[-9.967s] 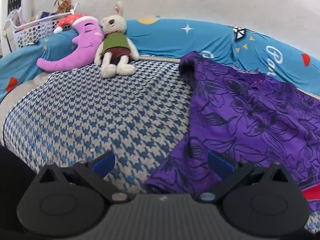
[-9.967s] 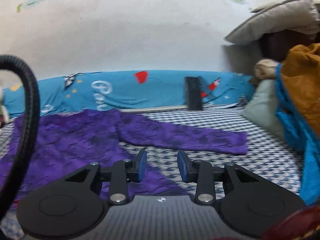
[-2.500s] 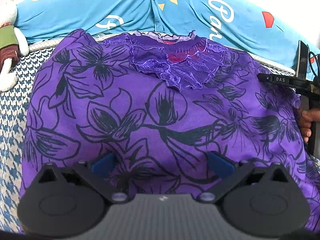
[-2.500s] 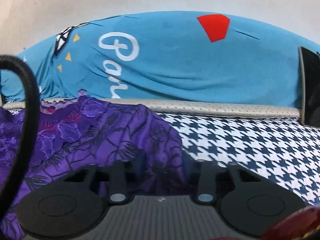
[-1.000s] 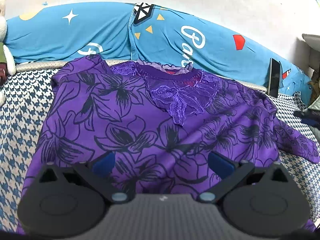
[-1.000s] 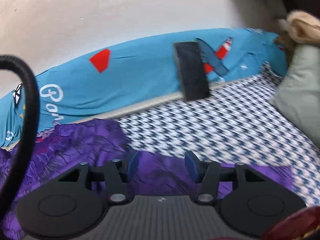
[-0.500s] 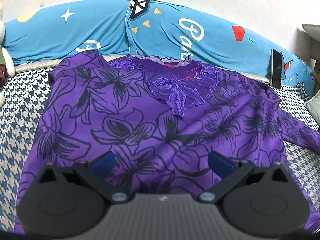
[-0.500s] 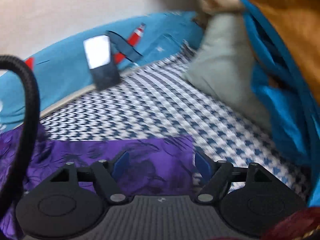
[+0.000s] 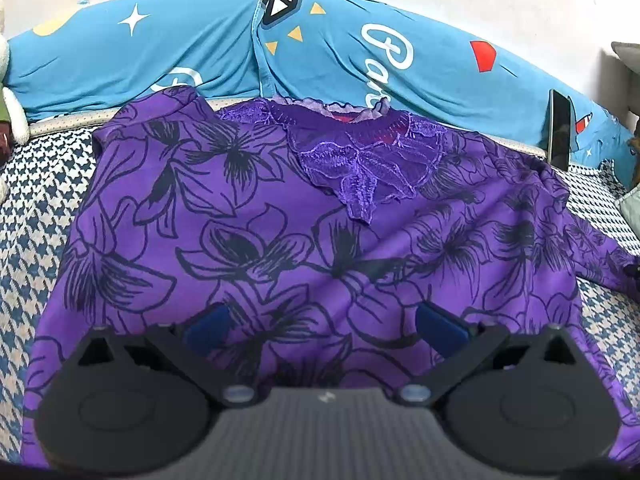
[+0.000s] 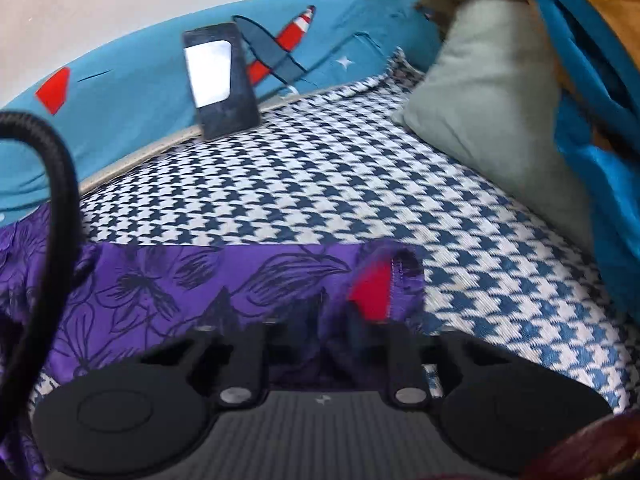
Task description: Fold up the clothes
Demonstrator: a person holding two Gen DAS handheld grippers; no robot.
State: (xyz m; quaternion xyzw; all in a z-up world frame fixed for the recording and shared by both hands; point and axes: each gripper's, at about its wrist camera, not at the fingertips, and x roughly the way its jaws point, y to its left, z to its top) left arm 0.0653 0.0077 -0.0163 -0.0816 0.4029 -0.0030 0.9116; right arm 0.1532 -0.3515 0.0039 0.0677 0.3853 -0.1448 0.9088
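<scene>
A purple blouse [image 9: 280, 240] with black flower outlines lies spread flat on a bed [image 10: 360, 184] covered in blue-and-white houndstooth cloth. In the left wrist view it fills the middle of the frame, with its lace collar [image 9: 360, 168] toward the top, next to a long blue bolster [image 9: 200, 48] that runs along the wall. A phone [image 10: 219, 80] leans against that bolster, in the upper left of the right wrist view. A grey-green pillow [image 10: 492, 120] sits at the upper right.

The blouse looks thin, light and limp. It will probably sag and slide rather than hold a crease. The best places to grip it are likely the edges: a cuff, a shoulder seam or the hem.

The left gripper [image 9: 322, 326] sits at the bottom of its frame, over the lower body of the blouse. Its blue fingers [image 9: 206, 322] are spread wide and hold nothing. Whether they touch the cloth cannot be told.

The right gripper [image 10: 320, 332] is at the bottom centre of its frame. Its fingers are drawn close together on the end of the sleeve [image 10: 384, 284]. The cuff bunches up between them and shows a red lining. This view is blurred, but the pinch looks firm.
</scene>
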